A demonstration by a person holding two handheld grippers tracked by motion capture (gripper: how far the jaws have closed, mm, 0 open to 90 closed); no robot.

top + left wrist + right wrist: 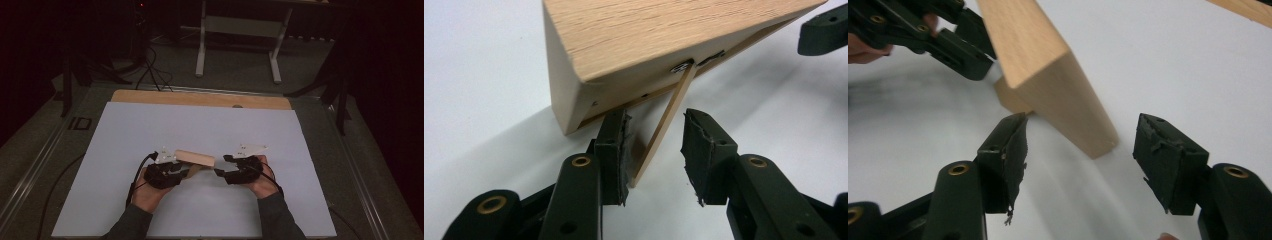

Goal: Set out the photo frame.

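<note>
Your wooden block lies mid-table, long axis left to right, between your 2 grippers. Your left gripper has jaws apart around its thin strut; your right gripper gapes at its end. The block's underside is hidden.

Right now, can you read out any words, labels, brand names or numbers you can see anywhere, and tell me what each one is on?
None can be read.
The wooden block shows bare grain and small screws, no print.
The white sheet is blank.
The black mark on the table edge is a sign or symbol, too small to read.
The gripper plates carry no legible marking.
</note>
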